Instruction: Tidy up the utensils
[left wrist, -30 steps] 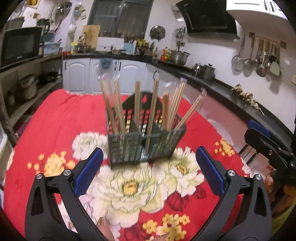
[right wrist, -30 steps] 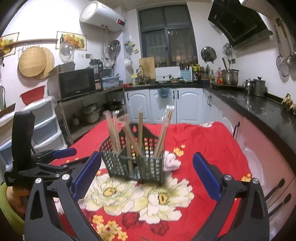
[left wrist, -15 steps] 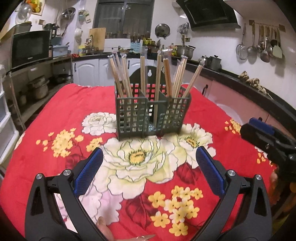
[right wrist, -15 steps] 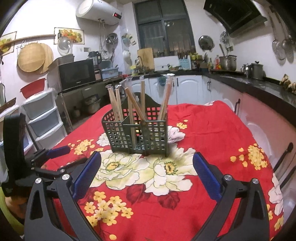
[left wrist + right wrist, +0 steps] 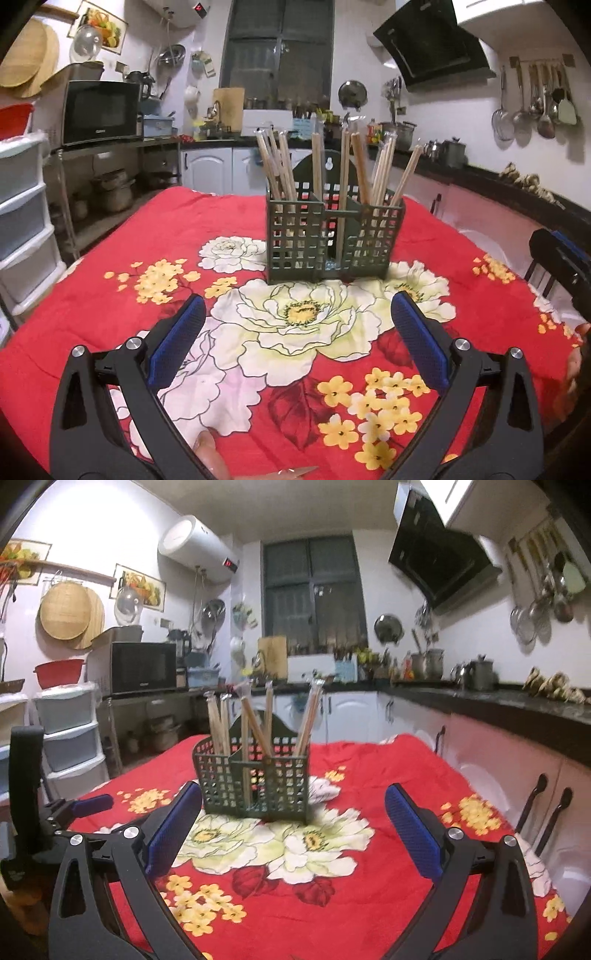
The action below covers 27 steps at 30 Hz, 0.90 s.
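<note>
Chopsticks are stood in the green holder, with both grippers empty and drawn clear of it.

At the left, the left gripper [image 5: 297, 334] is held with its blue pads spread wide apart and nothing between them, low over the red floral tablecloth [image 5: 110, 302]. Further in, at the middle of the table, the green lattice utensil holder [image 5: 334, 236] is seen upright, its compartments filled with wrapped wooden chopsticks [image 5: 280, 166] leaning at various angles. At the right, the right gripper [image 5: 293, 818] is likewise spread apart and empty, well short of the holder. No loose utensil is seen on the cloth, so the sorting is judged finished or nearly so; any next move would call for locating a remaining piece first.
</note>
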Each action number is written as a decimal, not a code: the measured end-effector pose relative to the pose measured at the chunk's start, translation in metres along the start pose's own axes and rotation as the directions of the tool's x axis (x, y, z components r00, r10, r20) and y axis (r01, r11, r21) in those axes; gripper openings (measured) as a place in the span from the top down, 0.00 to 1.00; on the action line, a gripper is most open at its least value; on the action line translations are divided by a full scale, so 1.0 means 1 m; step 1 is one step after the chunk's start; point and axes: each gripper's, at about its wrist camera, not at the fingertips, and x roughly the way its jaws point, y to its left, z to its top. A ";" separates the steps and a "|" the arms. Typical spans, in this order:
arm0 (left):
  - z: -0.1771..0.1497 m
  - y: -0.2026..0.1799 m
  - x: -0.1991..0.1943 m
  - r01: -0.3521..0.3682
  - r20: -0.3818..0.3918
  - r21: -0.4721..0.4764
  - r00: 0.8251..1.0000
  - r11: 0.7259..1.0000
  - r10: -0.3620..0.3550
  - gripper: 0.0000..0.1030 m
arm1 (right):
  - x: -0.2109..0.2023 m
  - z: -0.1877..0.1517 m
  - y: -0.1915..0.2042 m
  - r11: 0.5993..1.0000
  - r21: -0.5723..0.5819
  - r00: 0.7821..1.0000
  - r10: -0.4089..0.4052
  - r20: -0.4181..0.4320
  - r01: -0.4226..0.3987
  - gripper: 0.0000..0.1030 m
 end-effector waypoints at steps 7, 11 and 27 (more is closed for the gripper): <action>0.000 -0.004 -0.013 -0.002 0.075 0.023 0.997 1.000 0.000 0.10 | -0.007 -0.007 0.003 1.000 -0.005 0.999 -0.014 0.049 0.015 0.06; 0.000 -0.004 -0.013 0.000 0.078 0.024 0.997 1.000 -0.001 0.10 | -0.008 -0.009 0.003 1.000 0.002 0.999 -0.017 0.042 0.017 0.06; 0.000 -0.004 -0.013 0.002 0.073 0.021 0.997 1.000 -0.004 0.10 | -0.009 -0.010 0.004 1.000 0.001 0.999 -0.016 0.042 0.016 0.06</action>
